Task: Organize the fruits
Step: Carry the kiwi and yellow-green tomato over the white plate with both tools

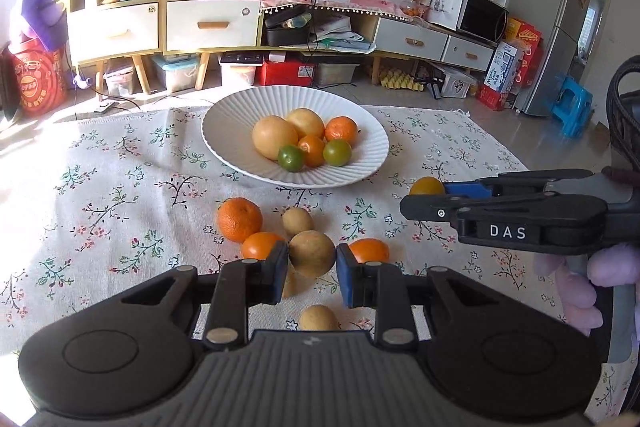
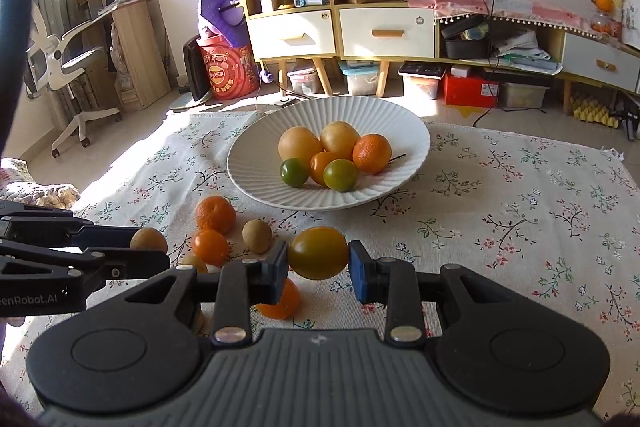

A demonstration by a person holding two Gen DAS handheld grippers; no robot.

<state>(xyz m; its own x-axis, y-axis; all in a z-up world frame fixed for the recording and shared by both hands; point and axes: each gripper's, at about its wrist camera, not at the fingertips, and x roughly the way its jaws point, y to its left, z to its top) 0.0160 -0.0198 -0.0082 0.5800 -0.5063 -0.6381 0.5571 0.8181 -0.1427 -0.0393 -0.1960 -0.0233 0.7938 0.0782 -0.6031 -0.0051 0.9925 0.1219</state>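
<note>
- Left wrist view: left gripper has its fingers clamped on a tan round fruit, pads pressing both sides; fruit is on the near side of the white ribbed plate.
- Plate sits on the worktop's floral cloth, toward the far edge. In it: 2 big pale-yellow fruits, 2 oranges, 2 green fruits, all bunched at the plate's centre.
- Near side of plate, loose on cloth: a bumpy mandarin, a smooth orange just nearer than it, a small tan fruit beside them, another orange behind the right finger, one more small tan fruit closest to the camera.
- Right of plate: right gripper seen side-on, a yellow-orange fruit at its tip. A hand in a lilac glove holds its grip.
- Right wrist view: right gripper fingers closed on the yellow-orange fruit, near side of the plate.
- Plate contents same six fruits; green pair nearest the camera.
- Near-left of plate: mandarin, smooth orange, small tan fruit; another orange lies under the left finger.
- Far left of plate: left gripper side-on, tan fruit at its tip.
</note>
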